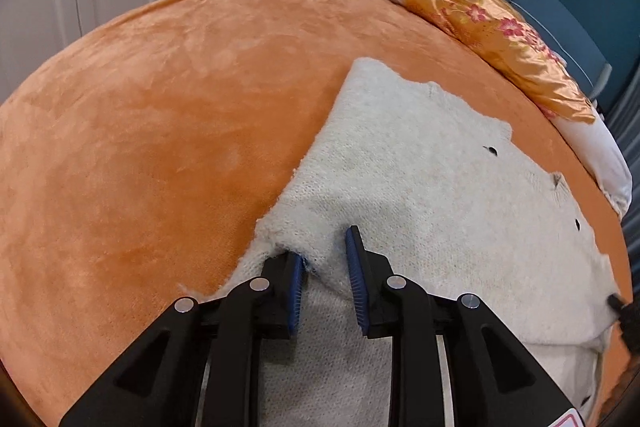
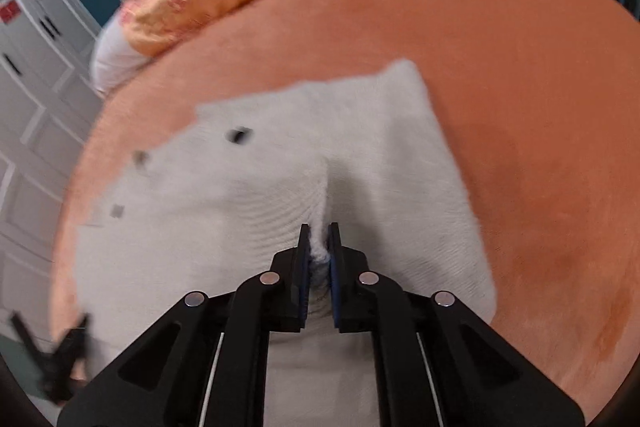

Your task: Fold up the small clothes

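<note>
Bed (image 1: pixel 140 115): covered by an orange plush blanket, it fills most of both views.
Bedding roll (image 1: pixel 472 7): white with an orange floral satin part, lying along the far edge of the bed.
Garment (image 1: pixel 420 167): a cream fuzzy knit piece with small dark buttons, spread flat on the blanket in front of both grippers.
Left gripper (image 1: pixel 326 259): jaws parted over the garment's near edge; the left blue pad is tucked into a raised bump of knit, the right pad stands clear of it, so nothing is clamped.
Right gripper (image 2: pixel 319 251): jaws narrow, pinching a ridge of the garment between the pads; a crease runs away from the tips. The view is motion-blurred.
</note>
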`<state>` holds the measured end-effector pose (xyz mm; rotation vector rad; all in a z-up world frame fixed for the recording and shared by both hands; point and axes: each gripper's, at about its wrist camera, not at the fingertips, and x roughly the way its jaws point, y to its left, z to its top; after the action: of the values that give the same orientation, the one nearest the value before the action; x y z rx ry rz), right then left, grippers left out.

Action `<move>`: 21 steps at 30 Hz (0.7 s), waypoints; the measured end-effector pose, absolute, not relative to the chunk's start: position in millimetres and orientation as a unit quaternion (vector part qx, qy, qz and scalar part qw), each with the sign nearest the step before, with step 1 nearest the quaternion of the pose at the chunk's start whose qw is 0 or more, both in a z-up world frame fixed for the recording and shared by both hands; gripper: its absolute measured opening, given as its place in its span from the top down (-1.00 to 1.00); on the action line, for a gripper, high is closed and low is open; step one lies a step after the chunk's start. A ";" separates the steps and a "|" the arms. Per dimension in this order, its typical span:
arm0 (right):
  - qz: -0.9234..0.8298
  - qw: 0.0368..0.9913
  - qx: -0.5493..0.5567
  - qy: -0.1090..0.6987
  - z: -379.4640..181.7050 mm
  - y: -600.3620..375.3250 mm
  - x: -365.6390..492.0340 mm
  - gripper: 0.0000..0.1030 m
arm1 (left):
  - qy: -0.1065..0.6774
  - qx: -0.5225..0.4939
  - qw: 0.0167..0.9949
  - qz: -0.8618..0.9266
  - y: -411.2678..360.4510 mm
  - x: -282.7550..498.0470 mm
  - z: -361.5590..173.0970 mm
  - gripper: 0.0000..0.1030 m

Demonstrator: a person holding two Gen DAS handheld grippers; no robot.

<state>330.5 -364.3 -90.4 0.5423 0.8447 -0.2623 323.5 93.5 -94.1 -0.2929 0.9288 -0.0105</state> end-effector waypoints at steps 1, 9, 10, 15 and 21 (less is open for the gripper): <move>-0.128 0.872 0.259 0.395 -84.0 -362.3 322.7 0.79 | 0.446 -0.147 0.883 -0.011 95.2 322.0 -92.2 0.52; -0.140 0.873 0.254 0.393 -81.3 -358.8 181.8 0.48 | 0.468 -0.158 0.868 -0.050 117.4 249.1 -63.1 -0.25; -0.144 0.870 0.252 0.399 -83.1 -357.5 157.1 0.41 | 0.471 -0.153 0.867 -0.052 121.7 235.1 -61.1 -0.26; -0.160 0.851 0.243 0.437 -90.8 -339.4 63.9 0.09 | 0.509 -0.128 0.850 -0.047 151.7 156.0 -60.2 -0.34; -0.123 0.829 0.305 0.453 -106.6 -319.3 3.6 -0.13 | 0.531 -0.182 0.825 -0.066 171.9 90.2 -65.7 -0.40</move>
<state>3.6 -319.3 -106.6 0.6479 0.9607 -0.2610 90.2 171.9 -65.7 -0.3877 1.1283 -0.1394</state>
